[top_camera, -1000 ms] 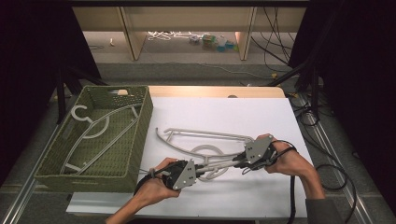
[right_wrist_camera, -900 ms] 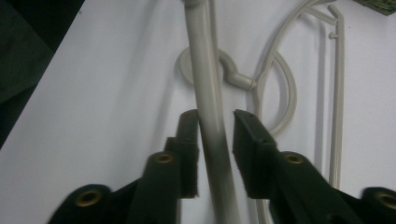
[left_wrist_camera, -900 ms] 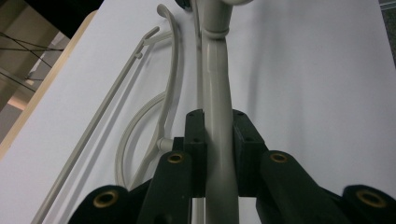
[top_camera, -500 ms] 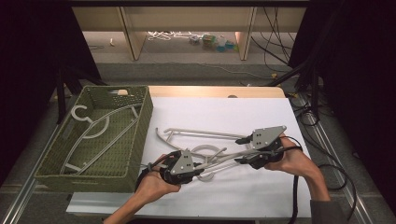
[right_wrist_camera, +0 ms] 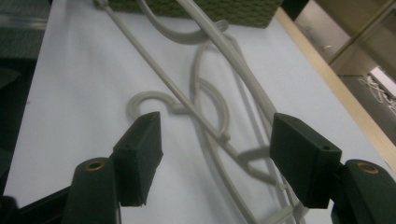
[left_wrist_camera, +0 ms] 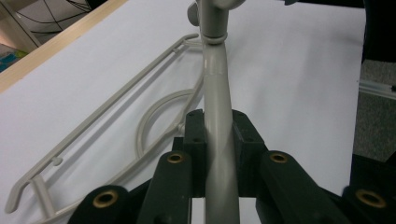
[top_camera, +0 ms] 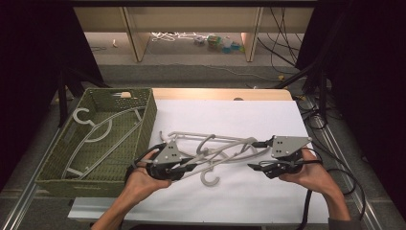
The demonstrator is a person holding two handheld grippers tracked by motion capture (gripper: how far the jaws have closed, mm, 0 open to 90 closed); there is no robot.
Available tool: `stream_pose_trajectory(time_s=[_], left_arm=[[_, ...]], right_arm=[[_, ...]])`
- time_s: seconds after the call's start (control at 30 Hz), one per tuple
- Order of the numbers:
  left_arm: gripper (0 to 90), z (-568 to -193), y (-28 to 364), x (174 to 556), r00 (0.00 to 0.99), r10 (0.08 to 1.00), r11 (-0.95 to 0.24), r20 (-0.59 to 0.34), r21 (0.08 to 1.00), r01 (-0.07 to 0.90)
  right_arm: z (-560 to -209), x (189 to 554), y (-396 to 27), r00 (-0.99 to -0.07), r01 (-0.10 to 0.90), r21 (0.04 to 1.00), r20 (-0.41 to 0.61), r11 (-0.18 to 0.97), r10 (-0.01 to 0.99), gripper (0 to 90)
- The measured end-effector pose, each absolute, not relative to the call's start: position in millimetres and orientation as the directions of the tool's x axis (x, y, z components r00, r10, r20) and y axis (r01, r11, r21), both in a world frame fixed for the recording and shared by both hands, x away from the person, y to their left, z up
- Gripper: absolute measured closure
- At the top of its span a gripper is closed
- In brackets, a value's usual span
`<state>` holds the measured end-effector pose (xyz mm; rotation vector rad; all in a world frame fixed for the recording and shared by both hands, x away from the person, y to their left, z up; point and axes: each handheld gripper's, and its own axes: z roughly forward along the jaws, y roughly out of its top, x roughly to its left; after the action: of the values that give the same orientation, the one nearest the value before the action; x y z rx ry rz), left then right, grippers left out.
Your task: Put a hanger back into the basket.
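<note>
Left gripper view – left gripper [left_wrist_camera: 218, 135] pinching hanger [left_wrist_camera: 215, 84]; right gripper [right_wrist_camera: 217, 158] spread, just opened, empty

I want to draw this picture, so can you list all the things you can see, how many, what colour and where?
hangers on the sheet: two or three, tangled, light grey, one lifted at its left end
hangers in the basket: at least two, light grey
basket: one, olive green, left of the sheet
sheet: one, white, over the table
table: one, pale wood edge at the back
left tool: one, black, shut on a hanger arm
right tool: one, black, open, holding nothing
hands: two, at the bottom
</note>
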<state>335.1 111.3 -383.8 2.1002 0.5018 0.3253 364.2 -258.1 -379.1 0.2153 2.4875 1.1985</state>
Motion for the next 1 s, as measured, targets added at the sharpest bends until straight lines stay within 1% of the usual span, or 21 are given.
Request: stream_pose_trajectory(time_s=[0.13,0.27,0.43,0.53,0.6,0.77,1.0], left_arm=[[79.1,-372,127,334,0.869,0.495,-0.444,0.011,0.863,0.242],[79.1,-363,142,335,0.85,0.526,-0.393,-0.014,0.883,0.258],[79.1,-349,165,331,0.826,0.56,-0.318,-0.064,0.904,0.285],[79.1,-336,179,328,0.812,0.583,-0.319,-0.038,0.908,0.272],[79.1,-327,190,328,0.799,0.6,-0.29,-0.049,0.917,0.274],[79.1,-308,212,330,0.776,0.63,-0.272,-0.031,0.927,0.258],[79.1,-295,250,340,0.711,0.702,-0.237,-0.038,0.929,0.284]], right_arm=[[-381,365,-265,-0.903,0.019,0.814,-0.235,0.58,0.359,30.9],[-383,366,-269,-0.886,0.04,0.83,-0.228,0.556,0.404,30.5],[-392,364,-270,-0.891,0.049,0.822,-0.221,0.568,0.397,30.5],[-397,364,-268,-0.897,0.059,0.819,-0.207,0.571,0.39,30.5],[-400,364,-266,-0.901,0.061,0.819,-0.201,0.571,0.384,30.4],[-405,365,-259,-0.907,0.062,0.812,-0.197,0.58,0.372,29.3],[-408,366,-258,-0.908,0.068,0.811,-0.191,0.581,0.372,28.2]])
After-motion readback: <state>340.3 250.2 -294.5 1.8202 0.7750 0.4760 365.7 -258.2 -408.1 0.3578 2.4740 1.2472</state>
